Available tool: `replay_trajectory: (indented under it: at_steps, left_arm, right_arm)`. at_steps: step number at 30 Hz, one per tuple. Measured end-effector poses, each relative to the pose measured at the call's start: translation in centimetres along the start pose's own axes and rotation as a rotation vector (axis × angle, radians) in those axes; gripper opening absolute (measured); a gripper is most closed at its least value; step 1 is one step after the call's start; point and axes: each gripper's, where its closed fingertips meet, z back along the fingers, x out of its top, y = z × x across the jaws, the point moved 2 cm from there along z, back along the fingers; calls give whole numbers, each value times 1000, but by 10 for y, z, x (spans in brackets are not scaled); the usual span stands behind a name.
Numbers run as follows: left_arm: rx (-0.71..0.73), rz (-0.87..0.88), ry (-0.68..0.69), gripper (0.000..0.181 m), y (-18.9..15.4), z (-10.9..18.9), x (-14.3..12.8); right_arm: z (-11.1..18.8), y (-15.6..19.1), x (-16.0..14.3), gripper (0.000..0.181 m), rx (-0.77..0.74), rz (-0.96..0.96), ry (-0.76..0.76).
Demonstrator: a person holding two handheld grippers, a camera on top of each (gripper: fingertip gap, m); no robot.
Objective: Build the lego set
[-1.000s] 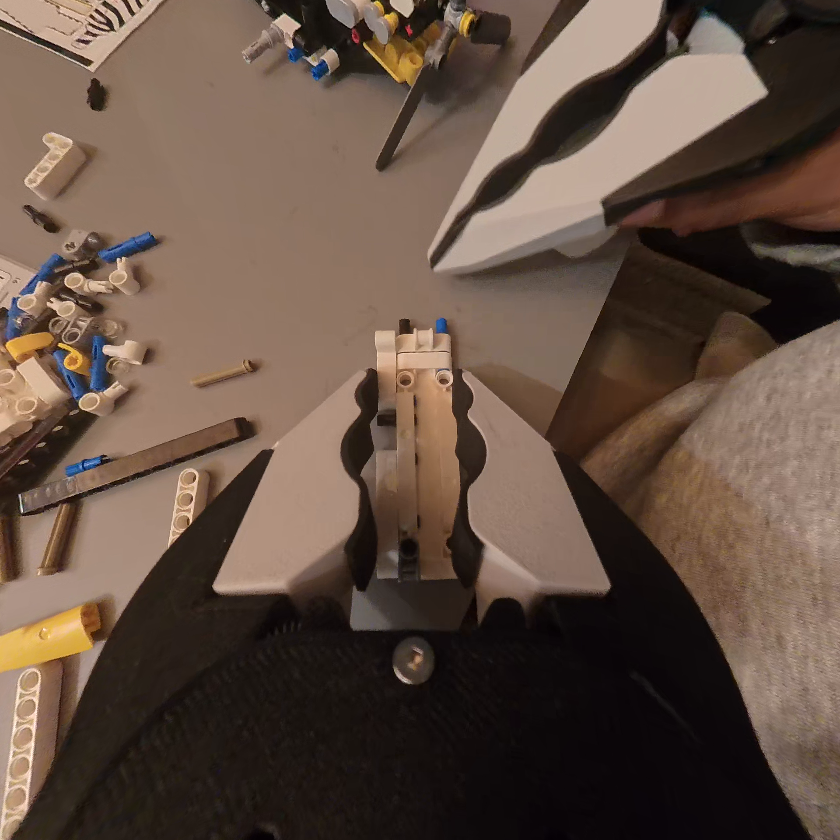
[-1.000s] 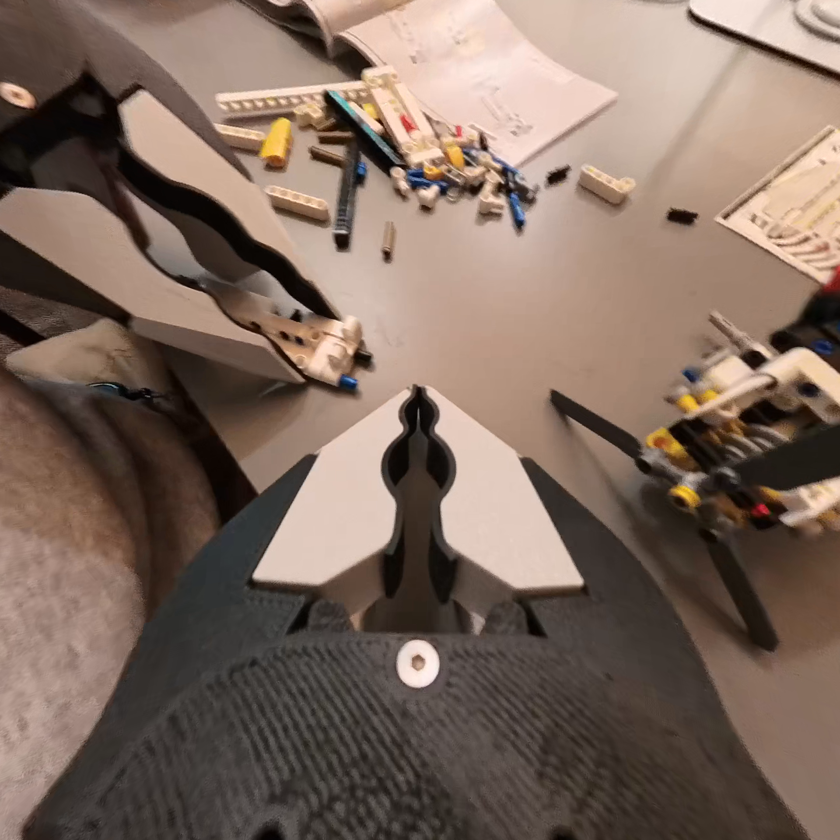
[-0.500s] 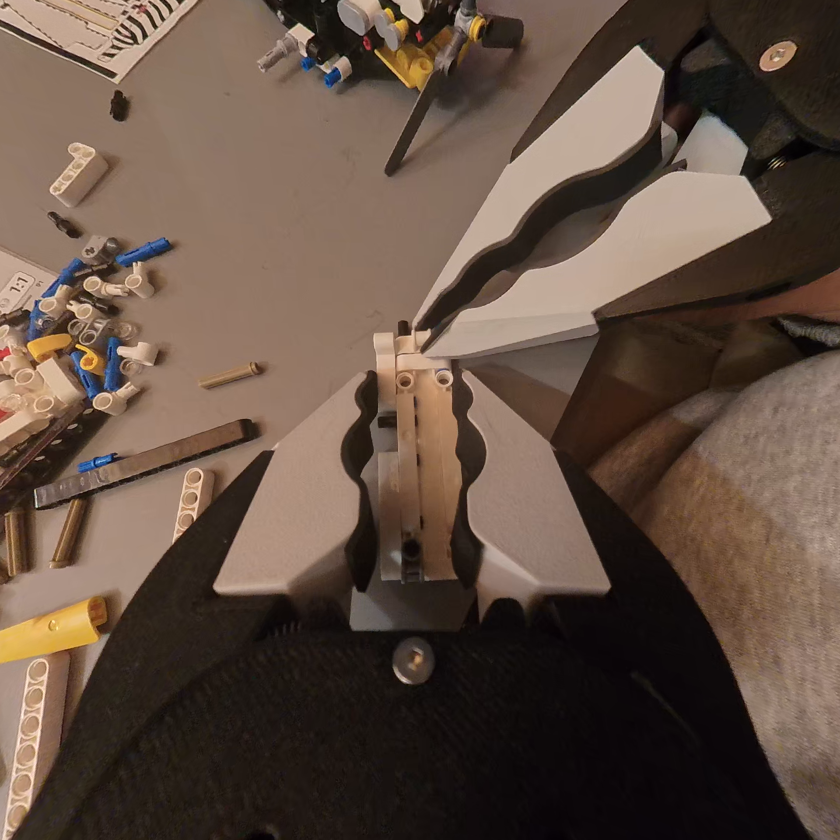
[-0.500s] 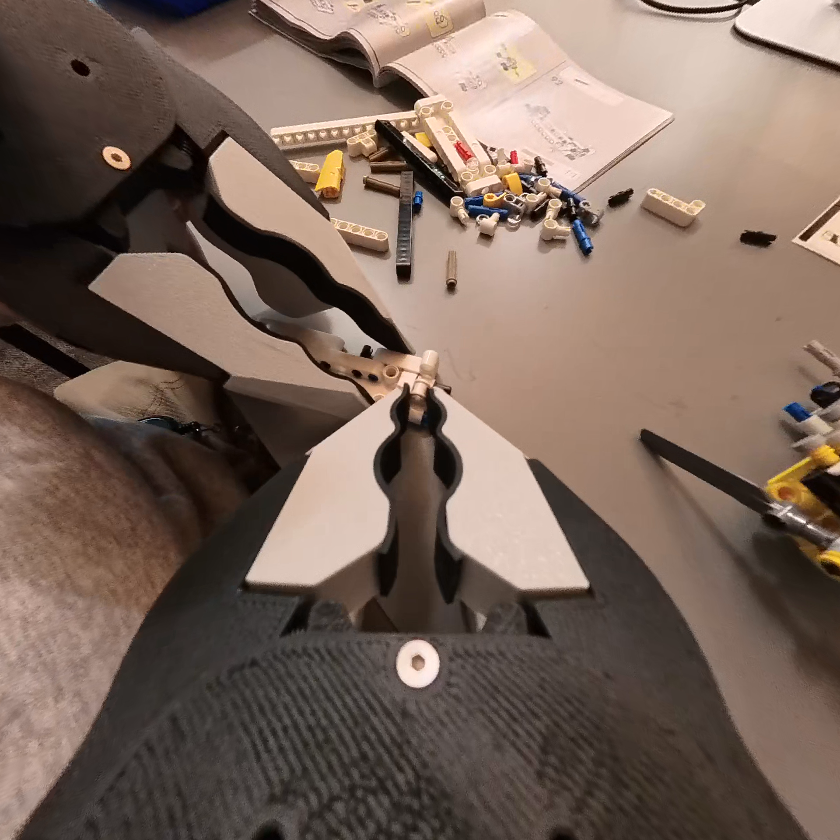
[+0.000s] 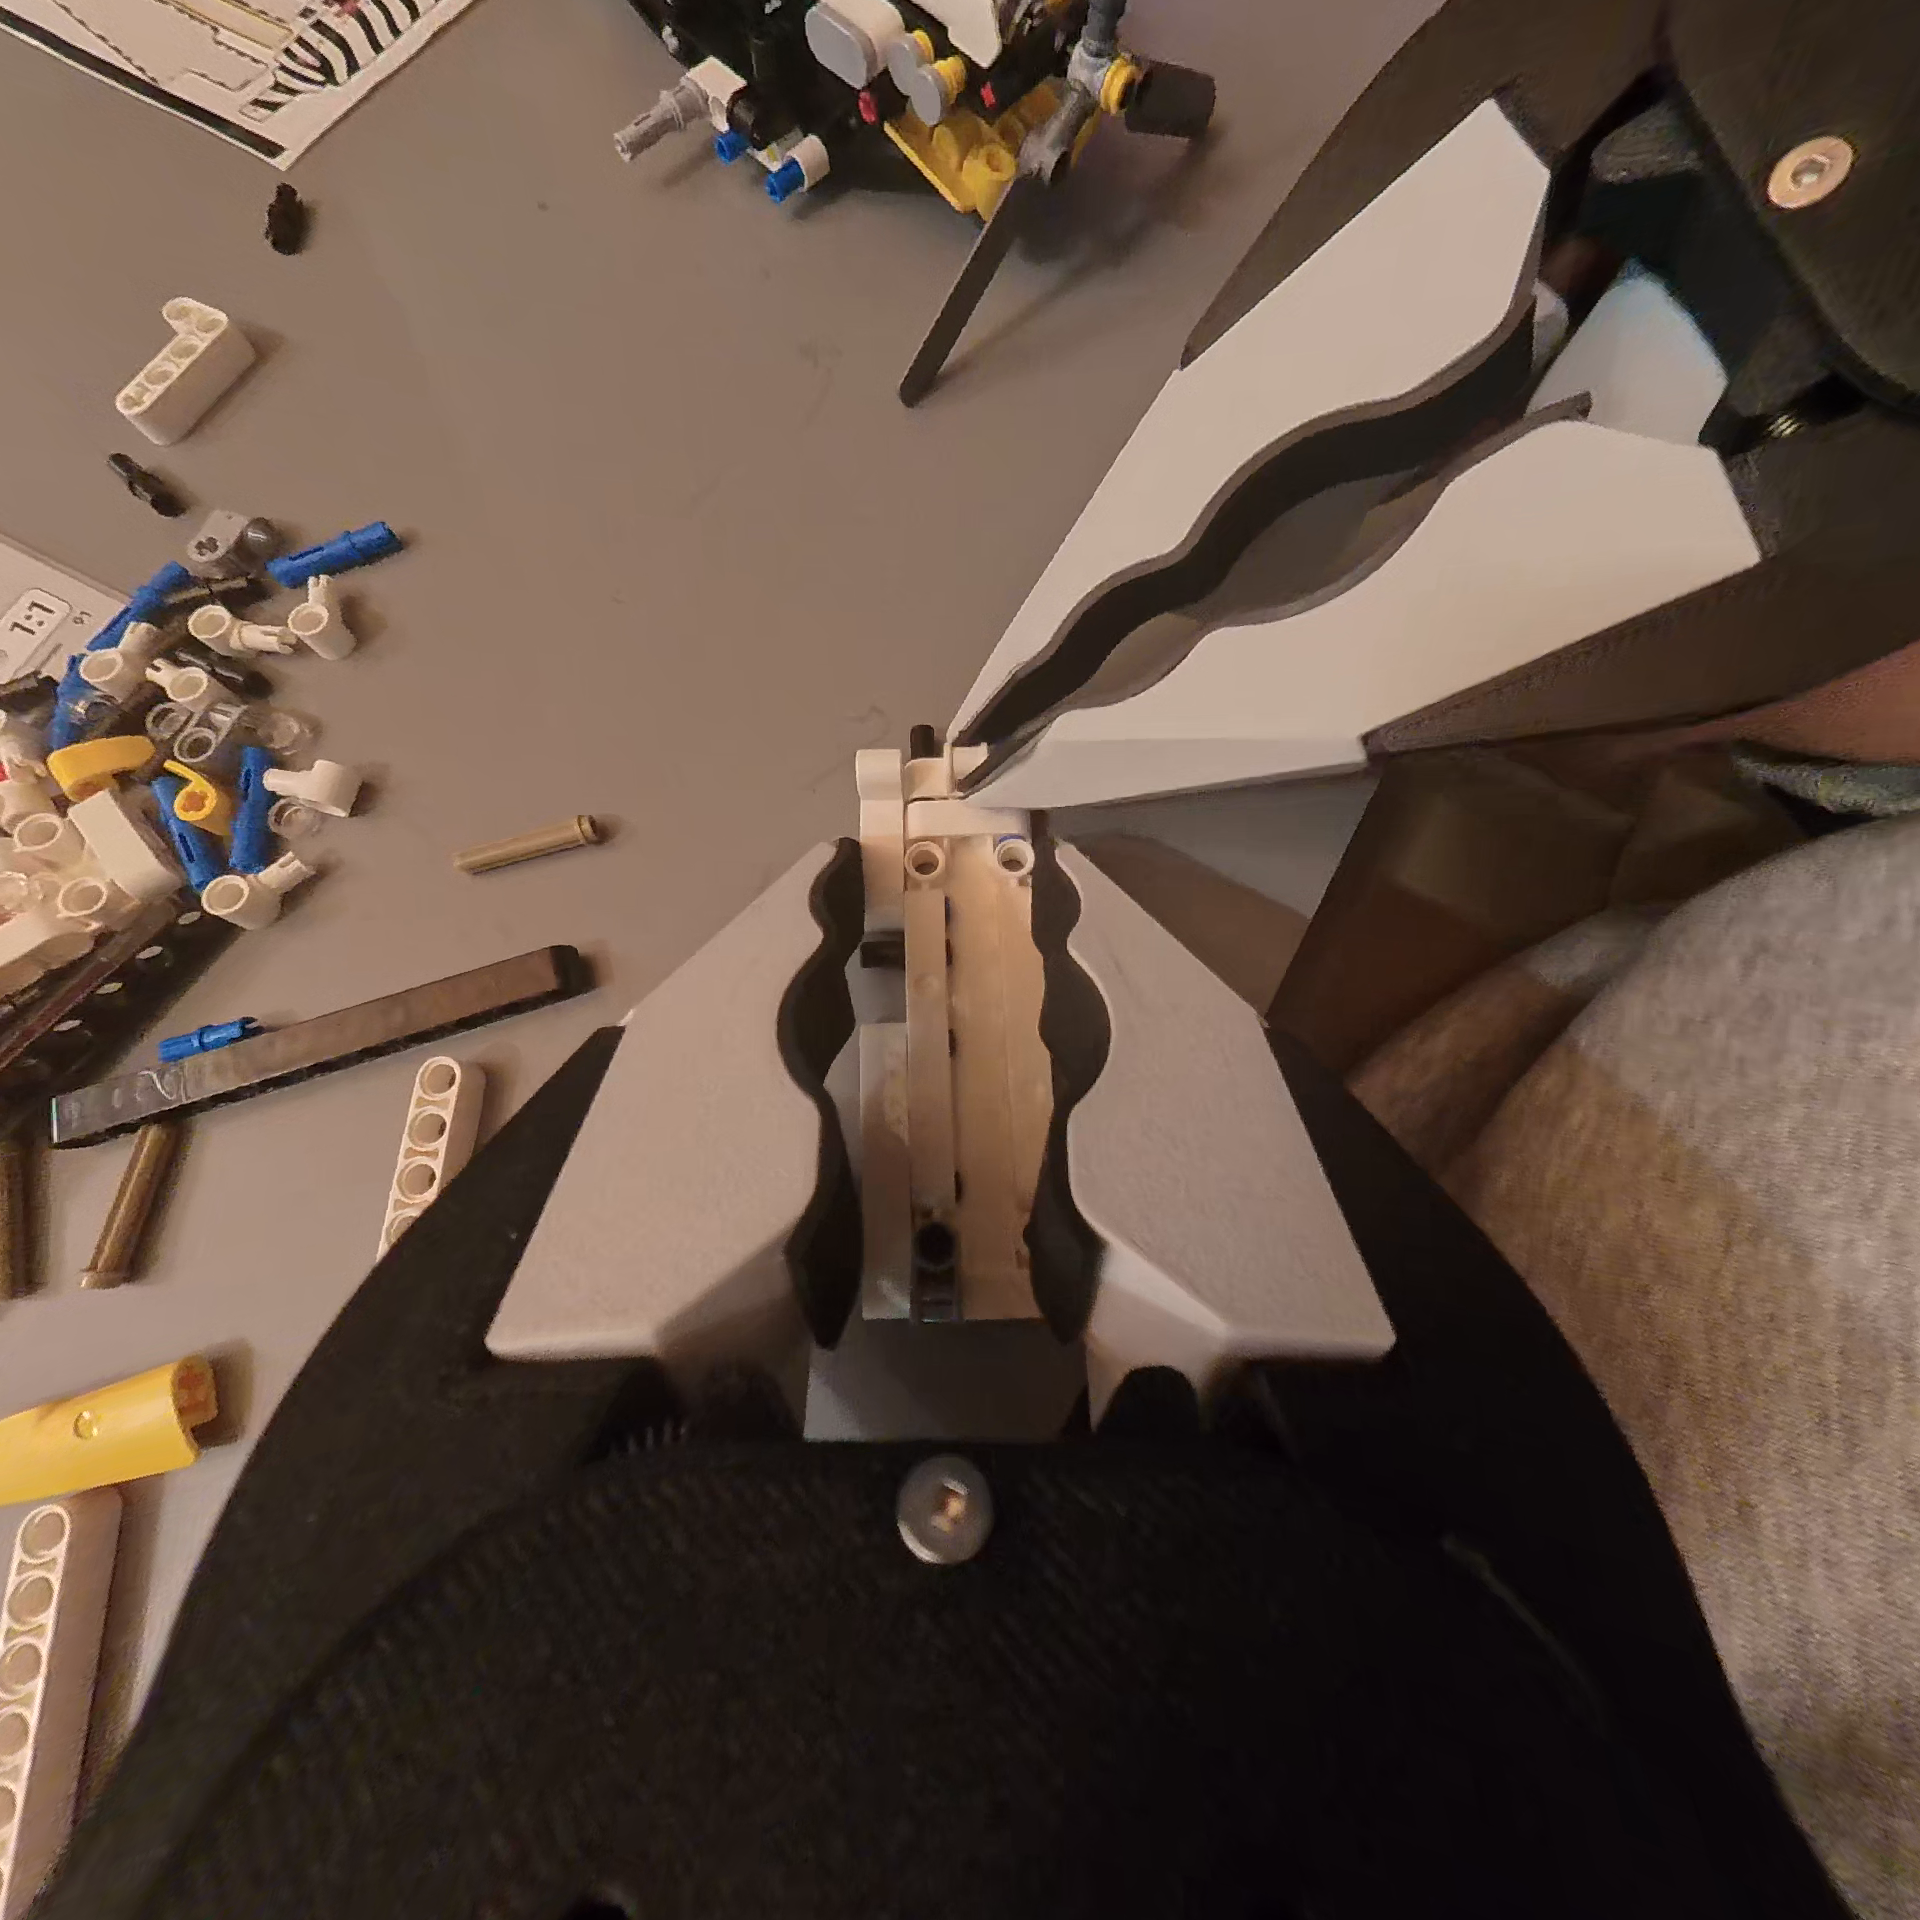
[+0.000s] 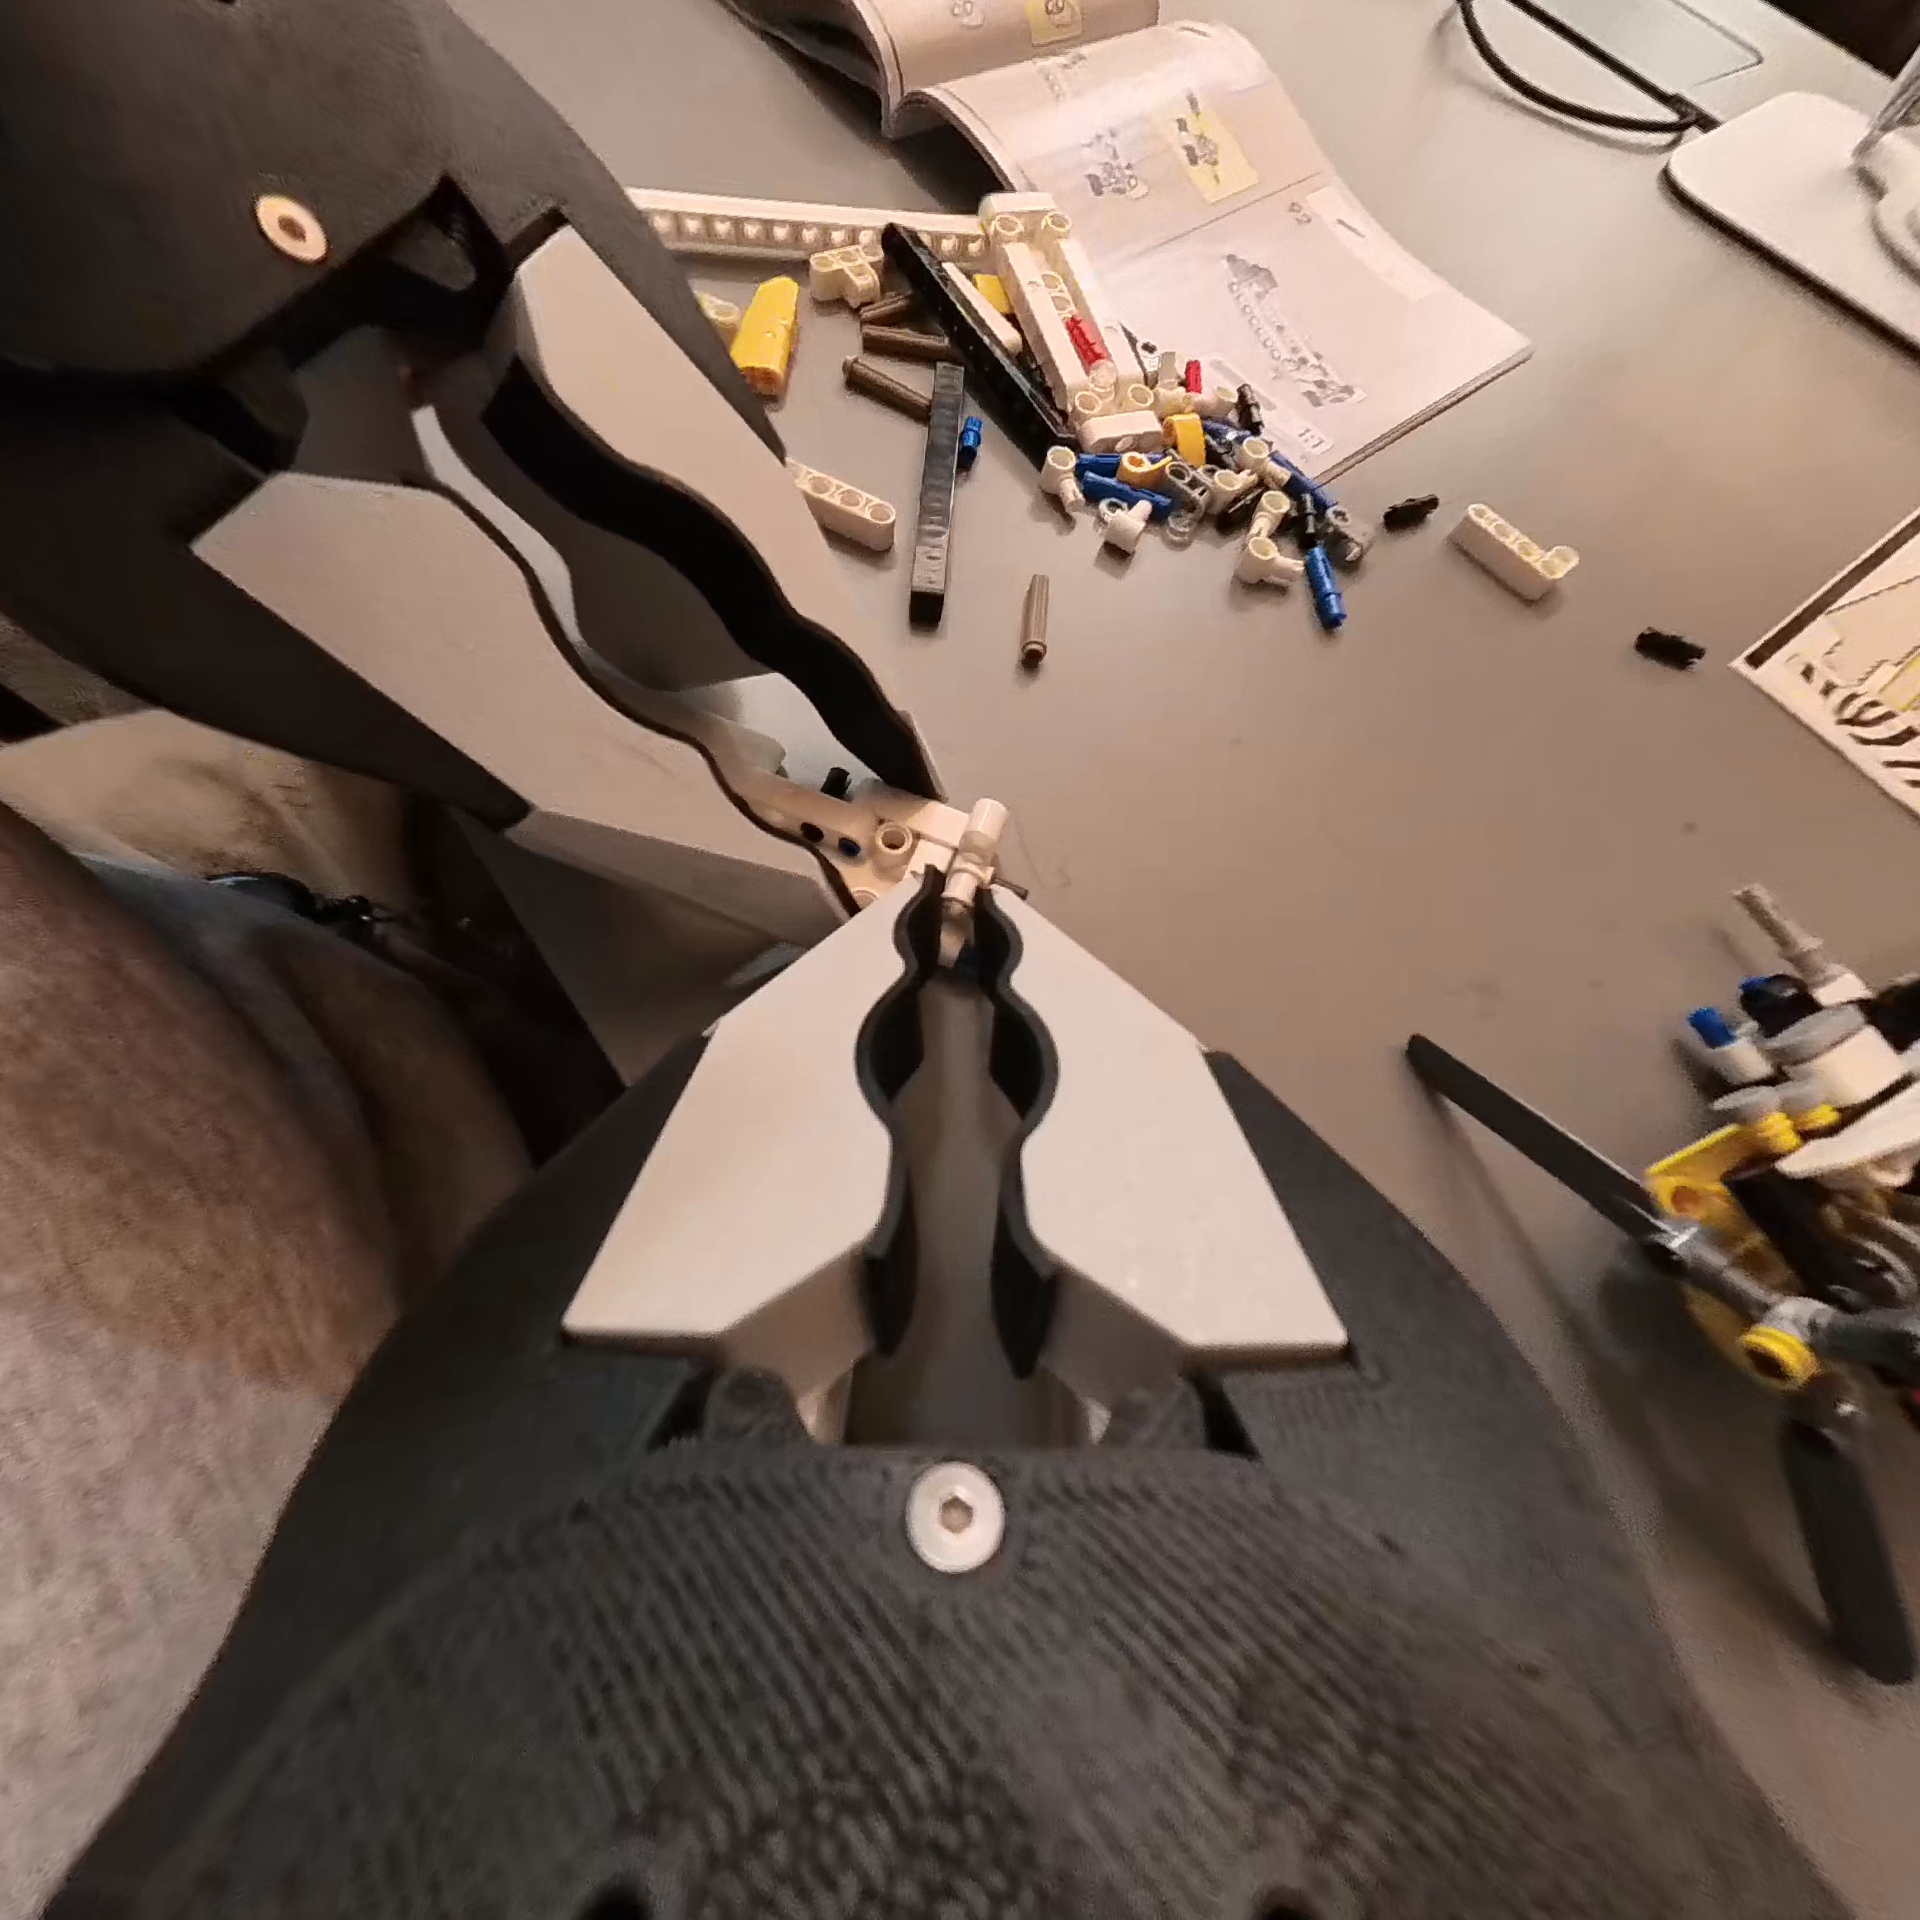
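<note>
Left gripper [image 5: 940,831] jaws clamped on a white lego beam assembly [image 5: 961,1039], long axis running 6 to 12 along the fingers, far end sticking out past the tips. Right gripper [image 6: 961,920] jaws nearly closed, tips pinching a small white connector [image 6: 971,847] at the assembly's far end. Grey table [image 5: 623,416]: loose parts pile [image 5: 156,748] at 9, partly built model [image 5: 914,83] at 12, instruction booklet [image 6: 1195,208] at 1 in right wrist view.
</note>
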Motion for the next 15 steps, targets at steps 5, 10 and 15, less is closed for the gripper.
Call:
replay_trajectory:
  at_steps: [5,10,15]
  left_arm:
    - [-38,13,2,35,-7,8,-6]
    - [-21,59,1,34,7,5,-2]
    - [-30,9,32,34,4,5,-1]
  right_arm:
    - [18,-62,-23,6,-226,-52,67]
    - [12,-31,-12,5,-98,-35,14]
    - [17,-31,-5,5,-28,-121,-67]
